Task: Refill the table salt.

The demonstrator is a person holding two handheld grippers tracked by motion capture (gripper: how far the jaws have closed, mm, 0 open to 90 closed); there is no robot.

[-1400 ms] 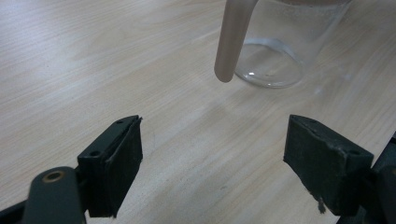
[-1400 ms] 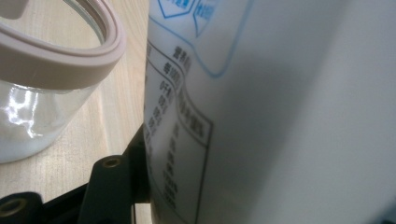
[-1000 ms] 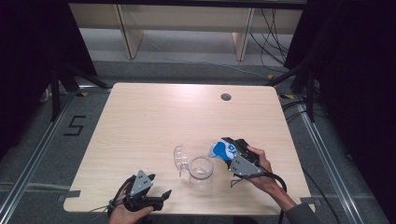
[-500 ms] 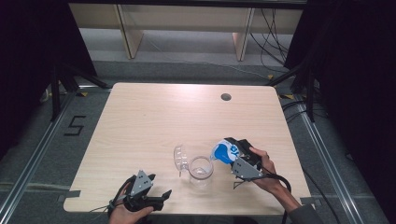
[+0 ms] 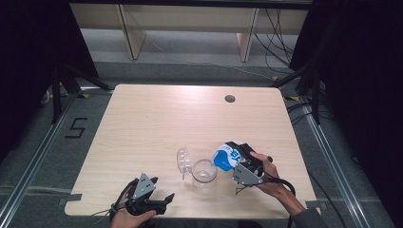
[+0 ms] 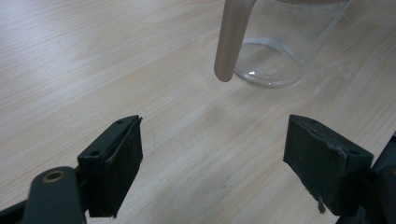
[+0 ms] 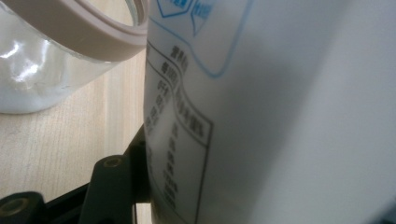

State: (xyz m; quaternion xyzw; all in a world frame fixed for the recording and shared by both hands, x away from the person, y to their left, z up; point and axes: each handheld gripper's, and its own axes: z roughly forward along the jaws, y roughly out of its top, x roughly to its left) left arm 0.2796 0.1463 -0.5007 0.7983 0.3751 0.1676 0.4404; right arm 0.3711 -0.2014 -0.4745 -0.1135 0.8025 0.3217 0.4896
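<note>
A clear glass jar [image 5: 205,173] with a beige rim stands on the table near the front edge, its hinged lid [image 5: 183,160] swung open to the left. My right gripper [image 5: 237,159] is shut on a blue and white carton [image 5: 226,157], tilted toward the jar's mouth. In the right gripper view the carton [image 7: 261,112] is pressed close with the jar's rim [image 7: 79,28] beside it. My left gripper [image 5: 164,199] rests open at the front edge, left of the jar. Its jaws stand wide apart with the jar's base [image 6: 271,51] ahead.
The wooden table [image 5: 157,118] has a round cable hole [image 5: 230,99] at the back right. A floor mark "5" [image 5: 76,128] lies to the left. Shelving stands beyond the far edge.
The carton has shifted slightly lower and closer to the jar's mouth. The left gripper has not moved.
</note>
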